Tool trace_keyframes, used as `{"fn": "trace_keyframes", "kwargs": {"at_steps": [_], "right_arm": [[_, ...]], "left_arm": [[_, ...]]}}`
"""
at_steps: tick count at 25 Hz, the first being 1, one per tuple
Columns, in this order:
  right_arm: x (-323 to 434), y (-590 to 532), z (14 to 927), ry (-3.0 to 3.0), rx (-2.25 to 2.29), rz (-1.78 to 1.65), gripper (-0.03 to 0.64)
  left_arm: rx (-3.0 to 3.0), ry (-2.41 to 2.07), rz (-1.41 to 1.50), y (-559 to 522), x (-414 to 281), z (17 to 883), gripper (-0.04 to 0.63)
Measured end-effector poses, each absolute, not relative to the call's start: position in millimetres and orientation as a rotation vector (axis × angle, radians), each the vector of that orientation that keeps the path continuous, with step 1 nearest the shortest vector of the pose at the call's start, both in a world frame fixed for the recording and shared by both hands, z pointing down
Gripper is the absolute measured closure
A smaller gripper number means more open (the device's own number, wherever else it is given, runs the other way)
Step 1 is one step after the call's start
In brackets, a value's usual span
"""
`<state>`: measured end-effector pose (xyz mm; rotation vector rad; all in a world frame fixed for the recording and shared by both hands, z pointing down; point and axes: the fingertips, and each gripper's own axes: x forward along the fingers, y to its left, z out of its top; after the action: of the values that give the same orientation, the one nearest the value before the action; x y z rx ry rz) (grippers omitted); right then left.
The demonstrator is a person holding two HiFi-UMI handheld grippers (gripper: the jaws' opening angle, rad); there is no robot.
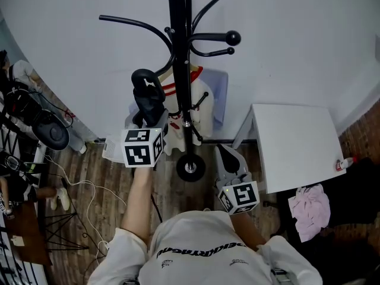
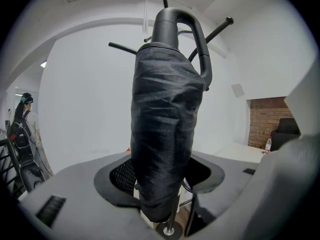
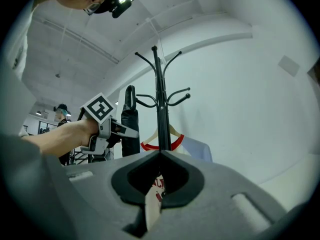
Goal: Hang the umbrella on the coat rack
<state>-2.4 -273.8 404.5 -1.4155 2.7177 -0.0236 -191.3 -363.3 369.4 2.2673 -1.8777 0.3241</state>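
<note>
i see the black folded umbrella [image 2: 165,134], wrapped in a crinkled fabric sleeve, standing upright with its long axis vertical and its smooth black loop handle [image 2: 167,24] on top. it sits just left of the pole of the black metal coat rack [image 1: 178,58], not yet on a hook. my left gripper [image 2: 160,194] pinches the umbrella's lower part between its jaws, while my right gripper [image 3: 159,156], nearer my body, has its jaws pressed together on nothing.

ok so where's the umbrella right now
In the head view the umbrella stands upright, clamped in the left gripper, just left of the coat rack. Its loop handle is on no hook yet.
</note>
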Motion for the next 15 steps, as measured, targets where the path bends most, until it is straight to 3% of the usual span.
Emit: {"fn": "trace_keyframes", "kwargs": {"at_steps": [15], "right_arm": [[0, -278, 405, 2.719, -1.423, -0.024, 0.62]], "left_arm": [[2.244, -1.832, 0.386, -389, -197, 377, 0.339]]}}
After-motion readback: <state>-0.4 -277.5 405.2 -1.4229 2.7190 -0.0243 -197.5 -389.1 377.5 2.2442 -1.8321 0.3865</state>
